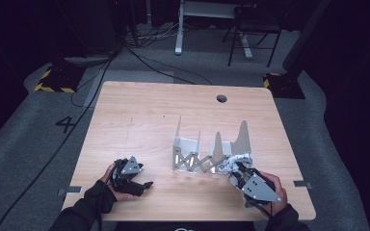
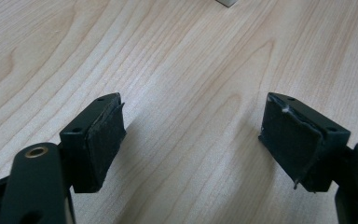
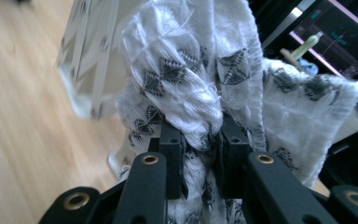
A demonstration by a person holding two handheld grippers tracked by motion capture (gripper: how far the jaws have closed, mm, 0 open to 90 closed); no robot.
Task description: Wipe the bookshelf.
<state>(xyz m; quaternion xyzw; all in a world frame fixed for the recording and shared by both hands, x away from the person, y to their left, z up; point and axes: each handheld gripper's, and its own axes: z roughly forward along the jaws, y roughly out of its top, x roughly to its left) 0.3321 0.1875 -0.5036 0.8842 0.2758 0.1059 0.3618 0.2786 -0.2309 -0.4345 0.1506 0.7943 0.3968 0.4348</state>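
Observation:
A white cloth with a black pattern [image 3: 200, 74] hangs bunched between the jaws of my right gripper [image 3: 200, 140], which is shut on it. From above, that cloth [image 1: 232, 162] sits at the right end of the metal folding rack [image 1: 192, 153], with my right gripper [image 1: 238, 173] just in front of it near the table's front right. My left gripper [image 1: 147, 185] rests low over the front left of the table, its jaws wide apart. Between its pads [image 2: 103, 135] there is only bare wood, so the left gripper [image 2: 193, 126] is open and empty.
The light wooden table [image 1: 139, 115] has a small round hole [image 1: 221, 98] near its far edge. The rack's upright metal plates [image 1: 242, 137] stand mid-table. Cables and a desk frame lie on the grey floor beyond.

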